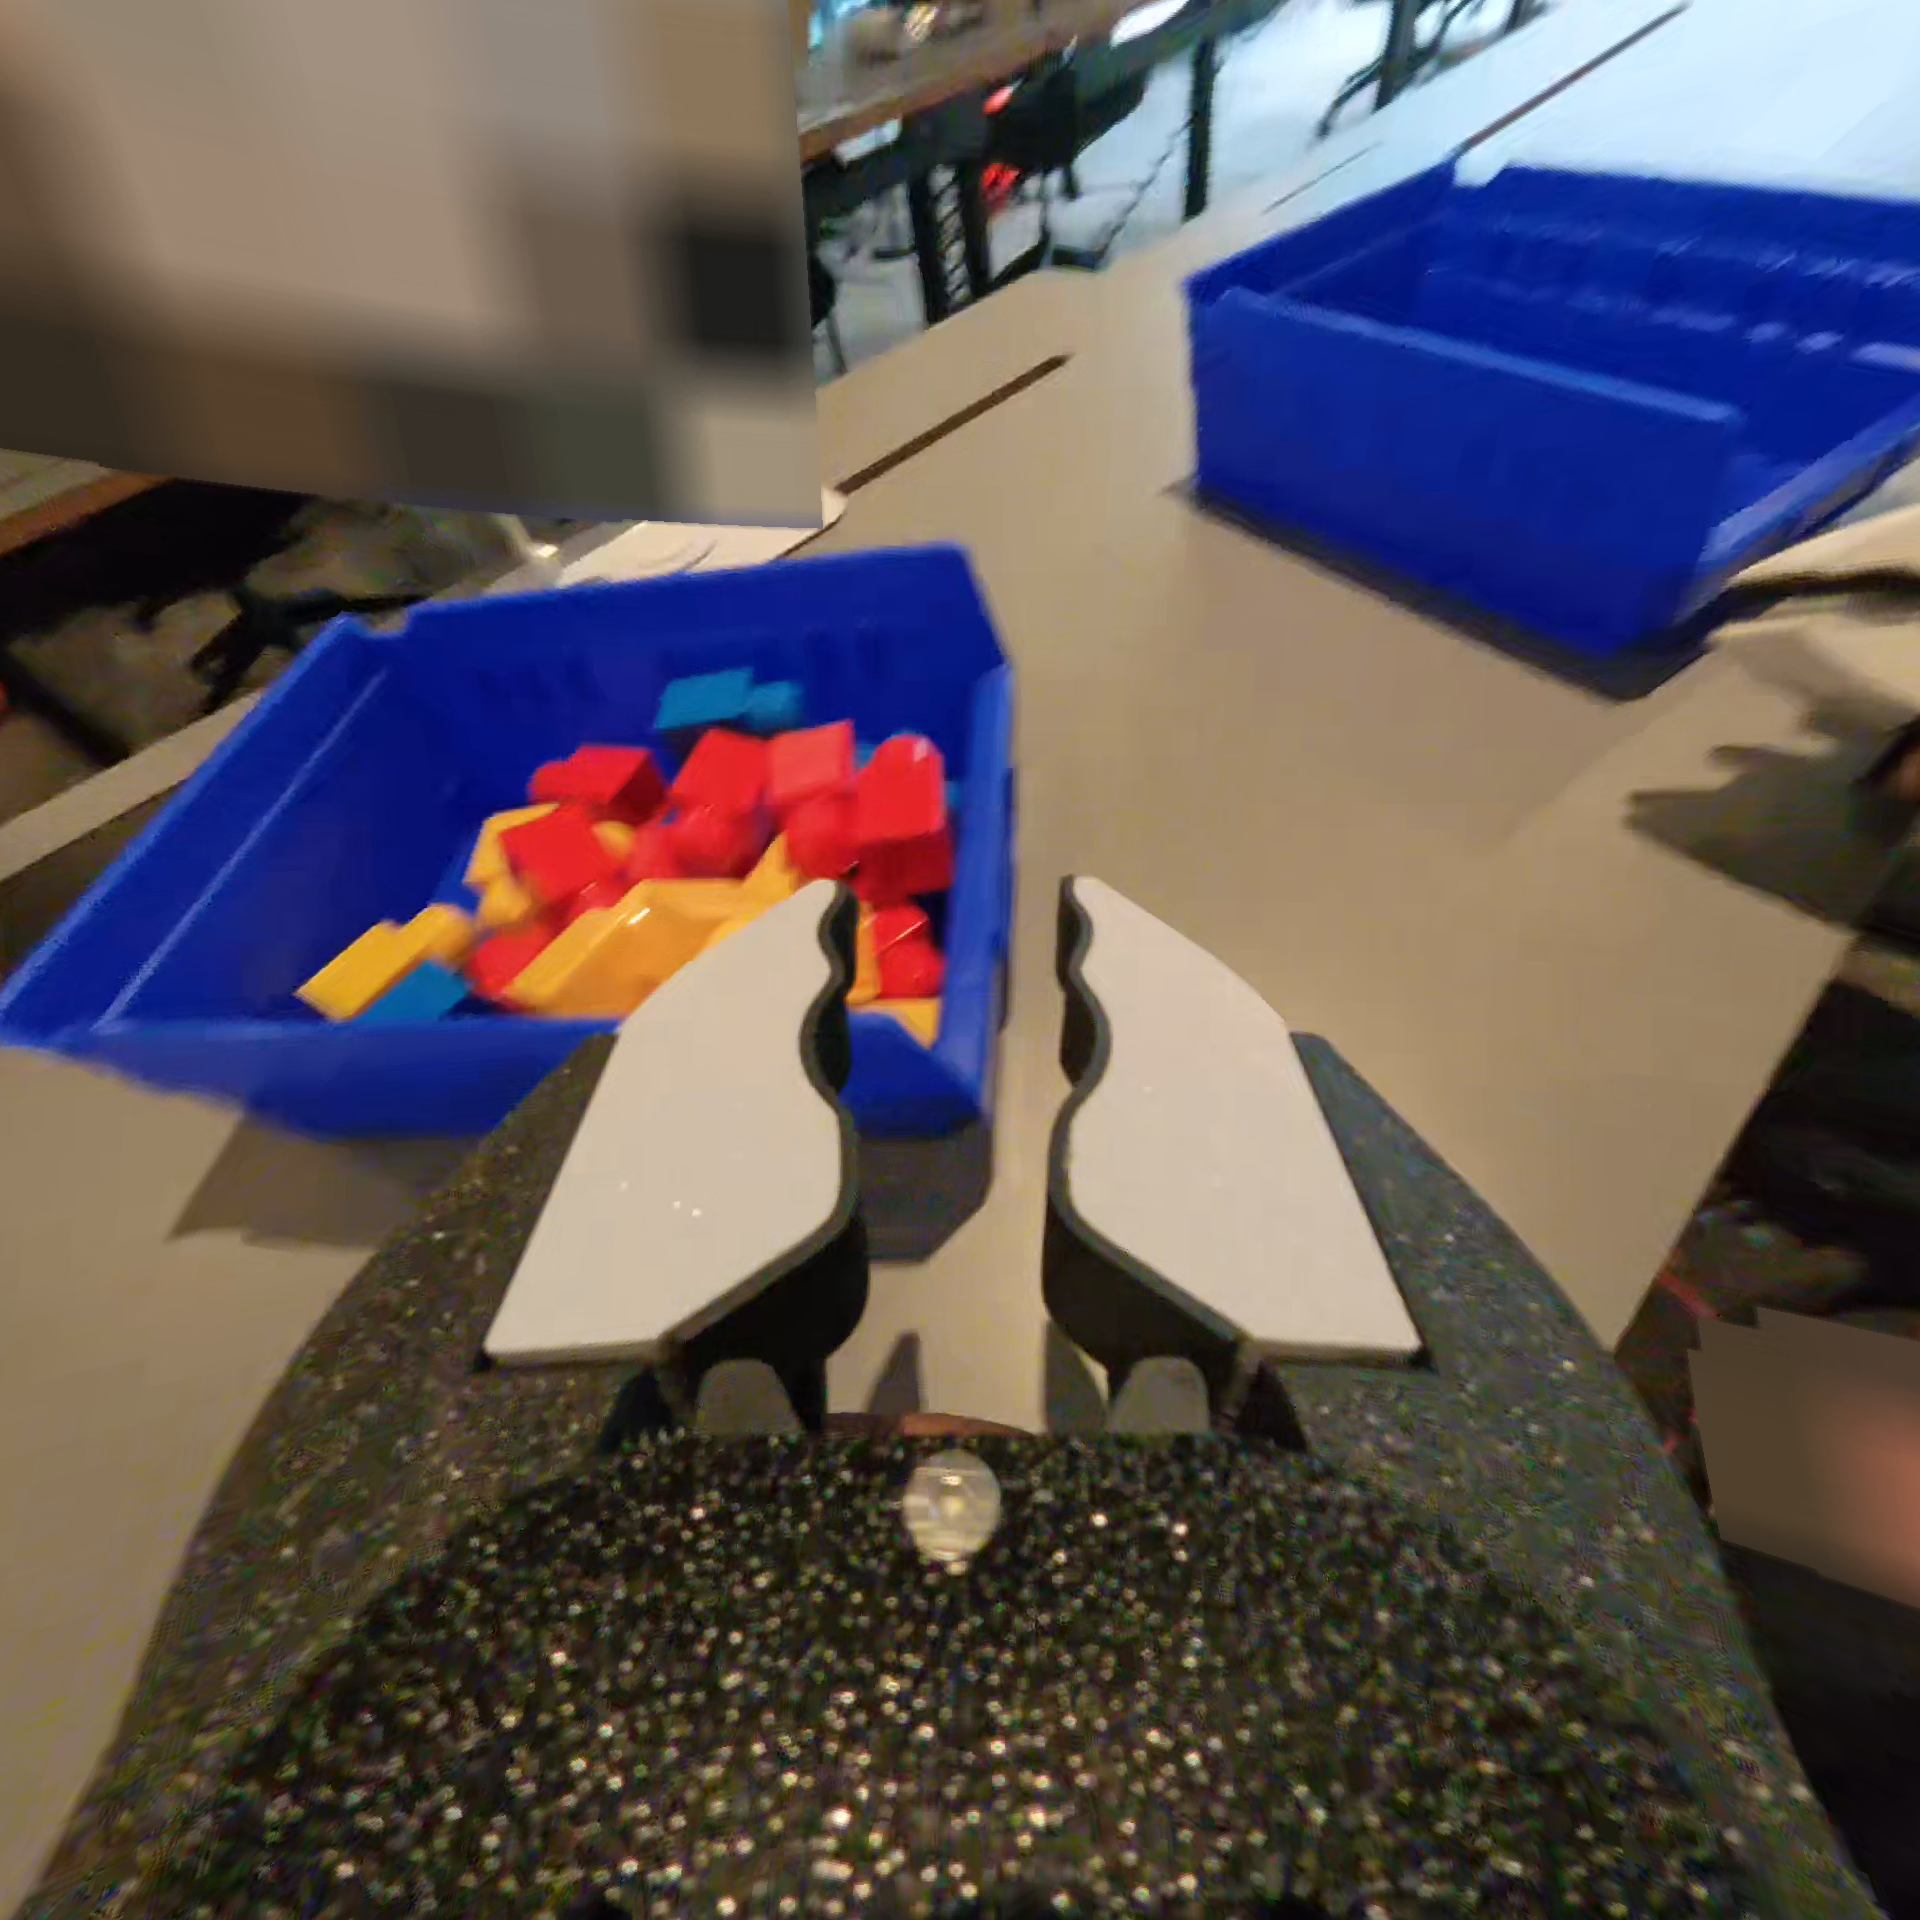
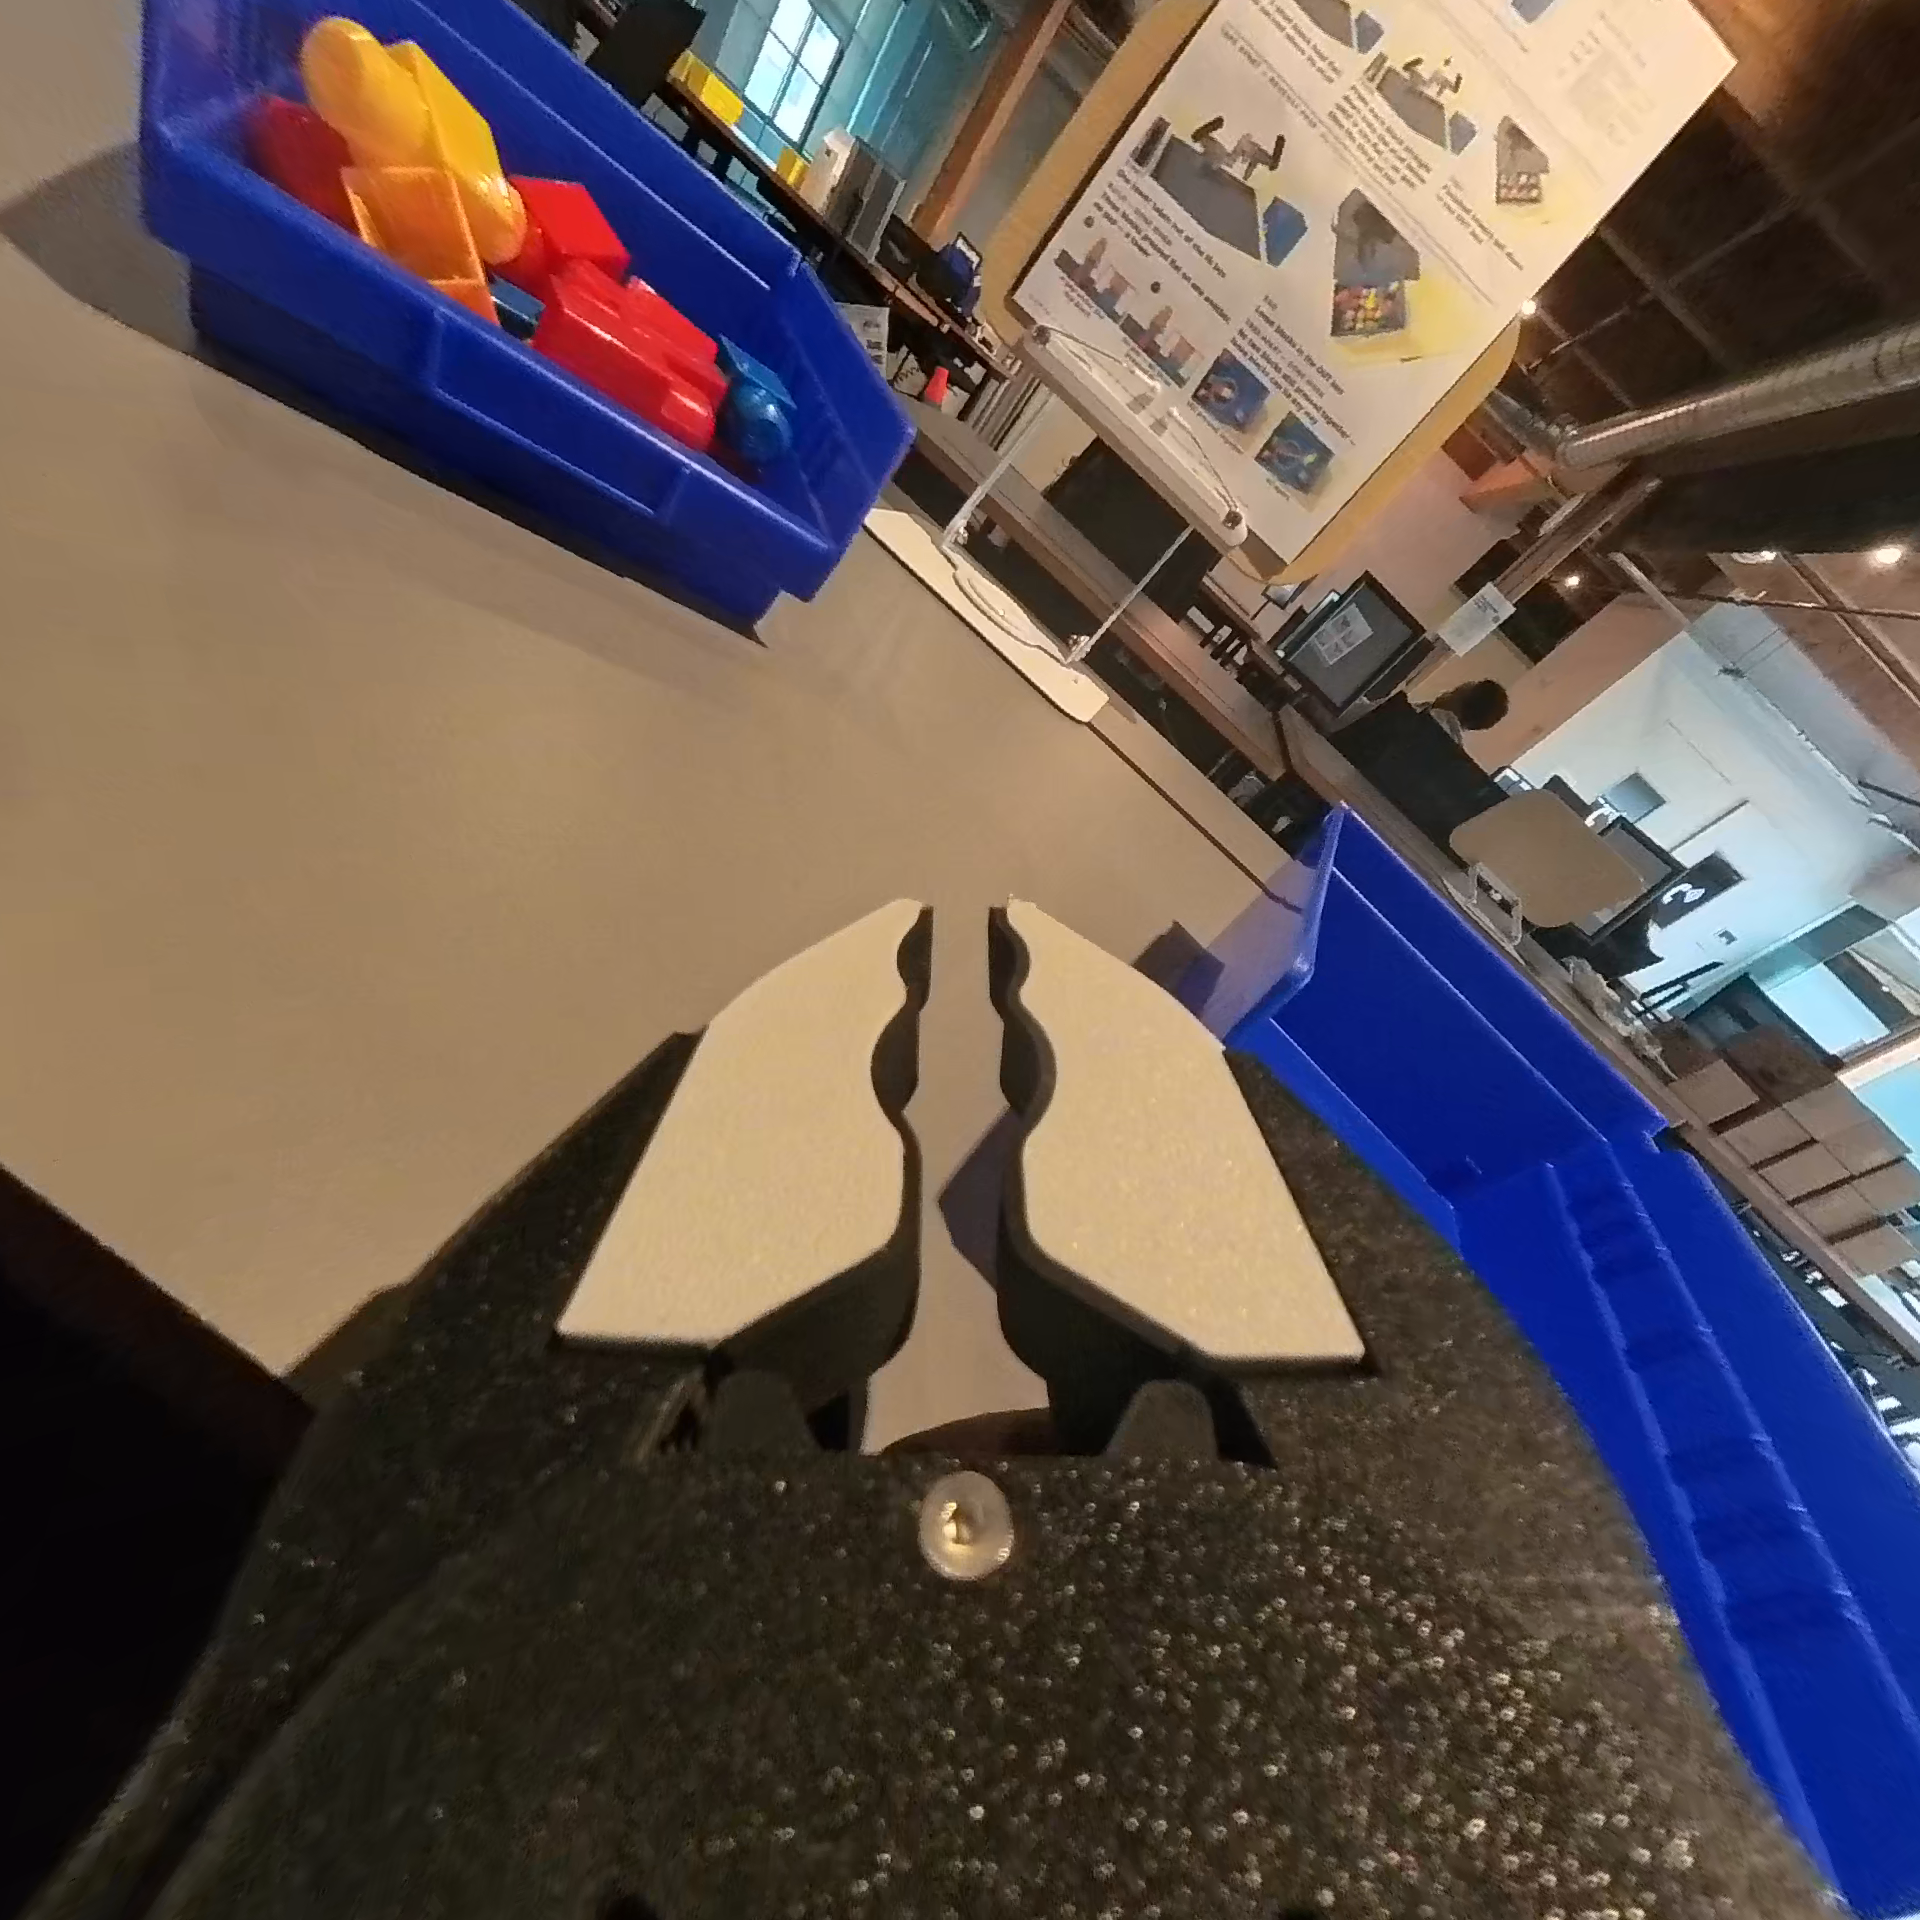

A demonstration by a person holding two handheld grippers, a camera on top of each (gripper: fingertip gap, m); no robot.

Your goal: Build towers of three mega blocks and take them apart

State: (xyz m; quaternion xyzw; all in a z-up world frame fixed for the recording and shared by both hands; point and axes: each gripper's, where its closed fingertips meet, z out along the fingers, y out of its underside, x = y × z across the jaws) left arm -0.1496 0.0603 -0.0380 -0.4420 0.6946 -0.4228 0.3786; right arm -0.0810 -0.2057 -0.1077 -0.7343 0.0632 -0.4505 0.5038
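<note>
A blue bin (image 1: 416,1070) holds several loose red (image 1: 717,790), yellow (image 1: 623,956) and blue (image 1: 717,696) mega blocks. My left gripper (image 1: 956,904) is open and empty, hovering above the table just right of the bin's near right corner. The right wrist view shows the same bin (image 2: 468,416) far off at the upper left, with yellow (image 2: 416,156), red (image 2: 613,322) and blue (image 2: 753,421) blocks. My right gripper (image 2: 961,914) is empty, its jaws a narrow gap apart, low over the grey table (image 2: 416,831). No tower is in view.
A second blue bin (image 1: 1455,468) stands at the back right; it lies close on the right of my right gripper (image 2: 1455,1091). A poster board on a stand (image 2: 1299,239) is behind the table. The table's near edge (image 2: 156,1247) is at the lower left. One gripper's finger ends stand about 30 cm off the other's.
</note>
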